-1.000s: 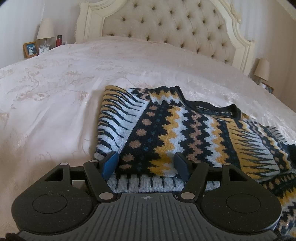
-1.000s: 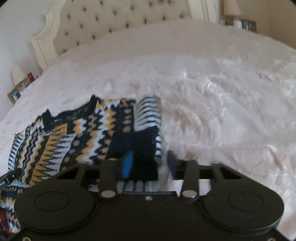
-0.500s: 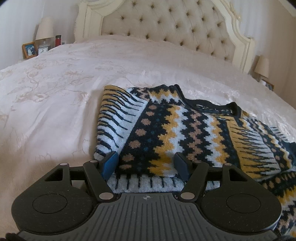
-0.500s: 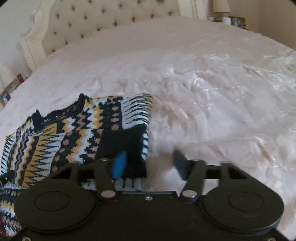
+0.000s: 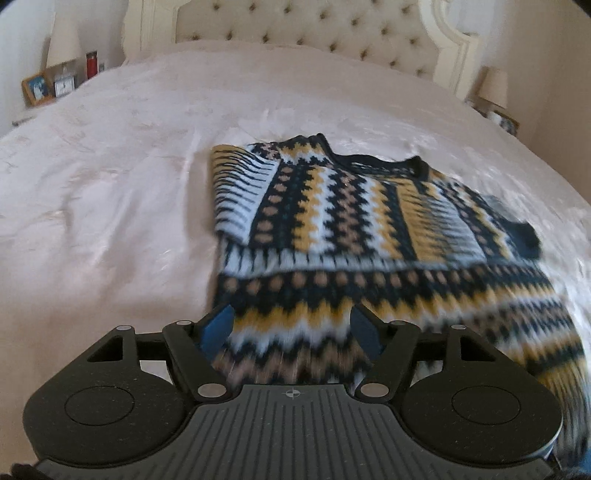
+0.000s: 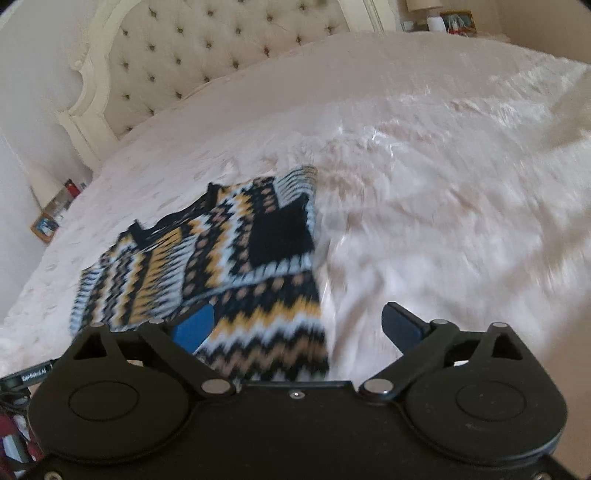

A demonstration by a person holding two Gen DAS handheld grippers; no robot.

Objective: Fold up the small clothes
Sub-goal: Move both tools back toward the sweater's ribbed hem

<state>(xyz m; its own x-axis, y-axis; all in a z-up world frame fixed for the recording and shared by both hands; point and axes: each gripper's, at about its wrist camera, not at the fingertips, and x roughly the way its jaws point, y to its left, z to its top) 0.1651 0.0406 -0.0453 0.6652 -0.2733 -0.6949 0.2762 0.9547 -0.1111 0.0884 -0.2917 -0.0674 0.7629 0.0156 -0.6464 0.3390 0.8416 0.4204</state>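
A knitted sweater (image 5: 351,206), patterned in navy, mustard, white and tan, lies flat on the bed with both sleeves folded in across its chest. My left gripper (image 5: 290,321) hovers open over the lower left part of the sweater, and its pads touch nothing. In the right wrist view the sweater (image 6: 221,243) shows its dark cuff lying on top. My right gripper (image 6: 295,314) is over the lower right edge. Its jaws are opening wide, with the hem below them but not pressed.
The pale satin bedspread (image 5: 110,184) spreads wide around the sweater, with a tufted headboard (image 5: 295,26) at the far end. A nightstand at the far left holds a lamp (image 5: 64,44), a picture frame (image 5: 37,86) and a red bottle (image 5: 91,64). Another lamp (image 5: 495,86) stands at the far right.
Both grippers have drawn back and up from the sweater, so more of its hem shows. The right jaws have spread wide, and the dark cuff now lies on the sweater.
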